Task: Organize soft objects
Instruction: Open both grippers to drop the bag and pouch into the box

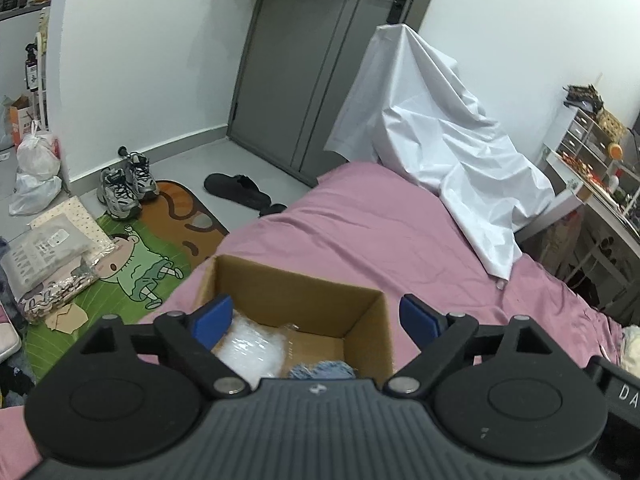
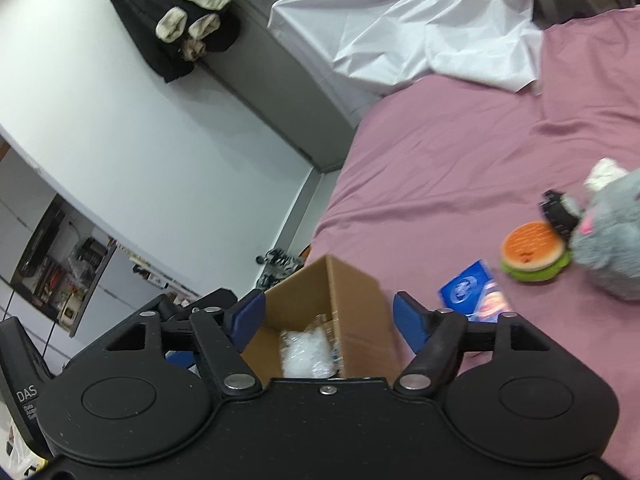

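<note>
An open cardboard box (image 1: 280,292) (image 2: 352,304) stands on the pink bed sheet (image 1: 360,220). Inside it lie a clear bubble-wrap bundle (image 1: 248,350) (image 2: 306,350) and a blue fuzzy cloth (image 1: 320,370). My left gripper (image 1: 316,322) hangs over the box mouth, open, with nothing between its blue pads (image 1: 212,318). My right gripper (image 2: 328,320) is open too, above the box from its other side, nothing pressed by its pads (image 2: 410,320). On the sheet to the right lie a burger plush (image 2: 534,250), a grey plush animal (image 2: 612,236) and a blue packet (image 2: 470,290).
A white sheet (image 1: 440,140) drapes over something at the bed's far end. Beside the bed are a cartoon mat (image 1: 132,264), sneakers (image 1: 124,184), a black slipper (image 1: 236,190) and plastic bags (image 1: 36,160). A grey door (image 1: 312,60) stands behind, a cluttered desk (image 1: 600,168) at right.
</note>
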Action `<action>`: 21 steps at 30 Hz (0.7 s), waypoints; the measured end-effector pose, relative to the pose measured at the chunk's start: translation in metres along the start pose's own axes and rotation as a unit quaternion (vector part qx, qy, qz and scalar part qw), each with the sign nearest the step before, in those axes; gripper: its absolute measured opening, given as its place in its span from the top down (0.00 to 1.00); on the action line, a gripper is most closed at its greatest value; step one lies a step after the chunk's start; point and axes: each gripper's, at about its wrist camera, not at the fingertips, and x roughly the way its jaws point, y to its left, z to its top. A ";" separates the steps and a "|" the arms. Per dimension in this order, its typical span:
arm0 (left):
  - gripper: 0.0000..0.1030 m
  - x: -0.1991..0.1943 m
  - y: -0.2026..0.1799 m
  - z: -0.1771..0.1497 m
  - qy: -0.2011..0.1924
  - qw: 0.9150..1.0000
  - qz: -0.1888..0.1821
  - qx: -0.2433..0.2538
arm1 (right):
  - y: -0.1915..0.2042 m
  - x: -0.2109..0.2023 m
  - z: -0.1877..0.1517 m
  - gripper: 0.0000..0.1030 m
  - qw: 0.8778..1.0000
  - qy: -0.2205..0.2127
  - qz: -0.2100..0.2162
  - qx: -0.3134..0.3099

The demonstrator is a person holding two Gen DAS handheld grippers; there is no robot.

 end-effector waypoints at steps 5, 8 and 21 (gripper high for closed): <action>0.12 -0.003 -0.018 -0.004 0.007 1.000 -0.010 0.016 | -0.013 -0.015 0.006 0.22 1.000 -0.018 -0.016 0.004; 0.12 -0.004 -0.028 -0.005 0.009 1.000 -0.014 0.022 | -0.021 -0.021 0.010 0.21 0.999 -0.024 -0.025 0.008; 0.12 0.005 -0.071 -0.006 0.031 0.998 -0.051 0.036 | -0.053 -0.047 0.032 0.14 0.997 -0.048 -0.055 0.003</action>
